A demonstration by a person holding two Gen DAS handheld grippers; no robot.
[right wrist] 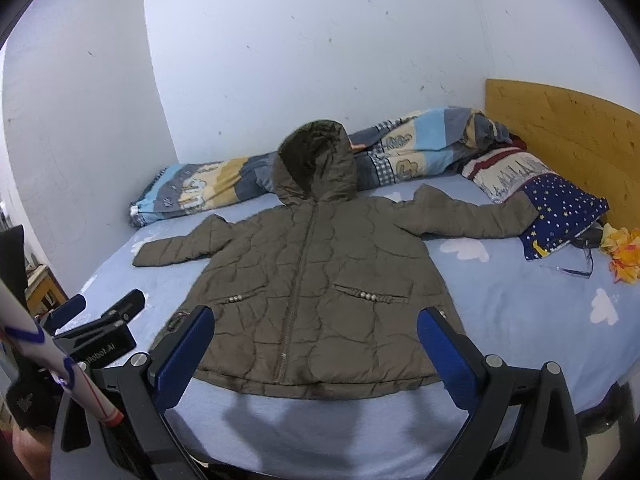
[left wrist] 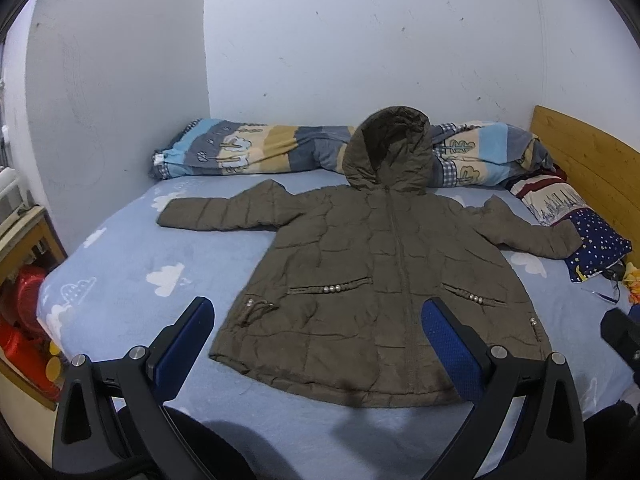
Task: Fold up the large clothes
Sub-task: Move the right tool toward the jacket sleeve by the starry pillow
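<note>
Meanwhile: jacket (left wrist: 372,264) flat on bed (left wrist: 120,264) (zipped); left gripper (left wrist: 316,344), right gripper (right wrist: 316,344) both spread, empty.

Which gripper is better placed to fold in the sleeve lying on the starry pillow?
Probably the right gripper. It hangs open over the jacket hem, nearer the side where that sleeve rests on the pillow. The left gripper, also open, sits further towards the other sleeve.

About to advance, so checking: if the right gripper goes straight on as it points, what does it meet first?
Probably the olive jacket, near its hem on the bed sheet; the open right gripper frames it. Depth is unclear.
</note>
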